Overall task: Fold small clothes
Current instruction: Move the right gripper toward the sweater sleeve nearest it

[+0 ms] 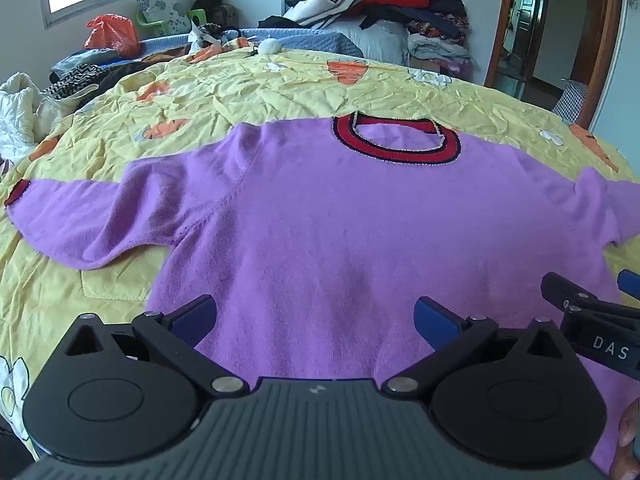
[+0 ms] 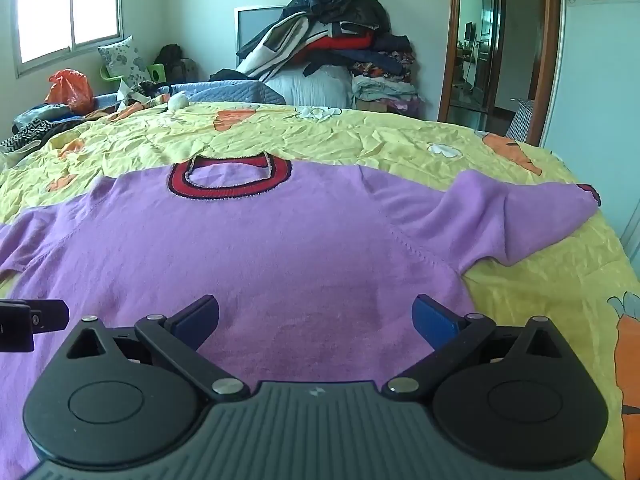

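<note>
Flat on the yellow carrot-print bedspread, the purple knit sweater awaits folding; left gripper and right gripper hover spread near its hem, ready to grasp.

Bed with a sweater laid out on it

A crumpled yellow sheet printed with carrots and flowers covers the bed; a purple sweater lies flat on it, sleeves spread, red collar at the far side; dark clothes sit at its far left edge.
</note>
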`<move>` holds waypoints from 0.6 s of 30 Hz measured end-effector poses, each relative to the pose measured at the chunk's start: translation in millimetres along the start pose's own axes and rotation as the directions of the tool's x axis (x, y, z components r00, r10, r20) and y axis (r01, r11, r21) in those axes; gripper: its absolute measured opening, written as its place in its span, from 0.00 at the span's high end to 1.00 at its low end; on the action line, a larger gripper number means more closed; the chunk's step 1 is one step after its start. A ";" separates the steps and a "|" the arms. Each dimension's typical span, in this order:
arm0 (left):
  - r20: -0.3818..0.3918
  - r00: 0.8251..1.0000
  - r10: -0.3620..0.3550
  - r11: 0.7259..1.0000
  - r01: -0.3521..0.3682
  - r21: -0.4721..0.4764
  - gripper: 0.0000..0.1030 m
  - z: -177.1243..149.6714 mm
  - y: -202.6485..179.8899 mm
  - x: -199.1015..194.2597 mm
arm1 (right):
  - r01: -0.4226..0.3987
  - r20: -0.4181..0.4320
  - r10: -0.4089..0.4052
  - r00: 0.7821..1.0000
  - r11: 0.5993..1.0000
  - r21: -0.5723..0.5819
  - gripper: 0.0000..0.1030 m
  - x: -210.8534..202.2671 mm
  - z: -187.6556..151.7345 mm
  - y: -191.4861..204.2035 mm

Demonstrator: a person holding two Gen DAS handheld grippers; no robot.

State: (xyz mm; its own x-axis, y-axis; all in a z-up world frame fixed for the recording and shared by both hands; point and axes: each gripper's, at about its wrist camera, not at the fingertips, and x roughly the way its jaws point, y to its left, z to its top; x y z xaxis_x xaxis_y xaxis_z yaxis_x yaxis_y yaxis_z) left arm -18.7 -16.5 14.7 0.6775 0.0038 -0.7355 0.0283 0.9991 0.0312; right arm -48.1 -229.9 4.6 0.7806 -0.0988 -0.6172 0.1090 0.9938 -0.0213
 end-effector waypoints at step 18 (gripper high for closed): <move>-0.023 1.000 0.010 0.999 -0.009 0.044 0.00 6.8 -28.8 21.5 | -0.007 -0.047 0.008 0.999 1.000 0.020 0.00 20.3 -0.5 -37.4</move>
State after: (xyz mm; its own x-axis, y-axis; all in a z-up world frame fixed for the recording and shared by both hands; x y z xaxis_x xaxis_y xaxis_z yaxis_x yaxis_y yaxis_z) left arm 0.0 -45.5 2.6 0.6608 0.0143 -0.7504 0.0551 0.9962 0.0675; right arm -36.6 -269.0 -7.5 0.7515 -0.0880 -0.6539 0.1154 0.9933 -0.0010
